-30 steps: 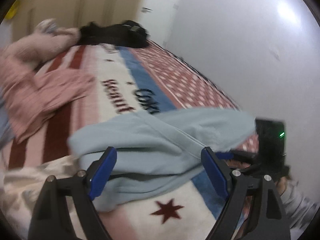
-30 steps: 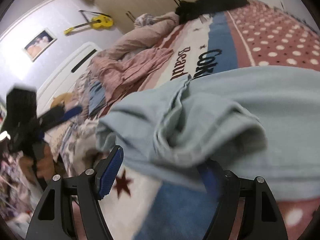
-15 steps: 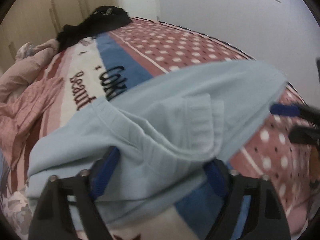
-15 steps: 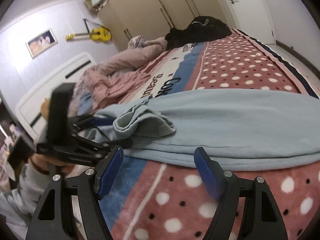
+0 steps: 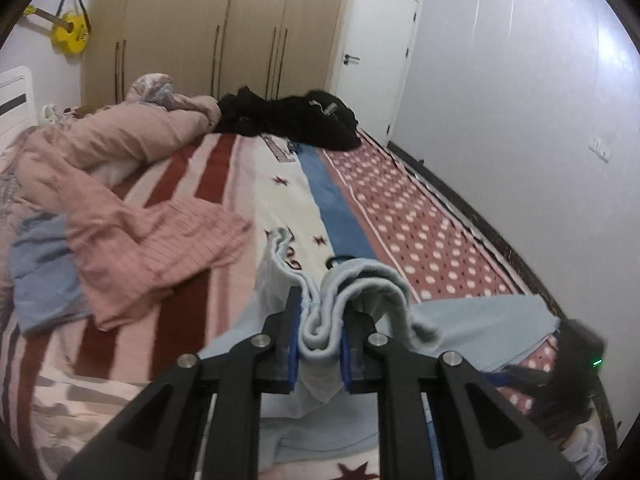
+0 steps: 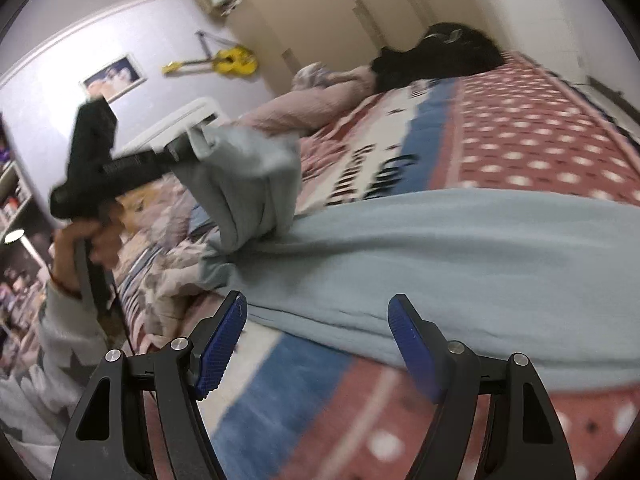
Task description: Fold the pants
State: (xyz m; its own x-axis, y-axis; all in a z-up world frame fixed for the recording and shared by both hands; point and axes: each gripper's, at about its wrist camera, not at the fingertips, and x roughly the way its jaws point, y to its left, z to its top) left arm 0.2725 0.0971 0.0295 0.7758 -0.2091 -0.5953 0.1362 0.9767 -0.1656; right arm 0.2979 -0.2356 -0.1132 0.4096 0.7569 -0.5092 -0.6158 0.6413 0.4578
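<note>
**A:** Start on the left. What is over there?

**B:** In the left wrist view, a yellow guitar [image 5: 69, 32] hangs on the wall by the wardrobe [image 5: 208, 28]. Below it a pink quilt [image 5: 120, 148] lies bunched on the bed [image 5: 420, 216], with a striped pink garment [image 5: 168, 248] spread in front of it and a patch of blue cloth [image 5: 40, 272] at its left edge.

**A:** And the pants?

**B:** The light blue pants [image 5: 480, 328] lie across the near part of the bed. The left gripper [image 5: 320, 344] has its blue pads pressed in on a thick fold of them (several layers show between the pads), and that bunch is lifted off the cover.

**A:** Does the other camera agree?

**B:** Yes. In the right wrist view the left gripper [image 6: 180, 152] sits high on the left, held by the person's hand [image 6: 80, 248], and a wad of the pants [image 6: 440, 248] hangs from its tip. The rest of the cloth stretches flat to the right over the dotted red cover.

**A:** The right gripper?

**B:** The right gripper [image 6: 318, 336] has its fingers spread wide with nothing between them, just before the near edge of the pants (touching or not, I cannot tell).

**A:** Farther right?

**B:** A pile of black clothes [image 5: 296, 120] at the far end of the bed, then a white door [image 5: 372, 60].
</note>
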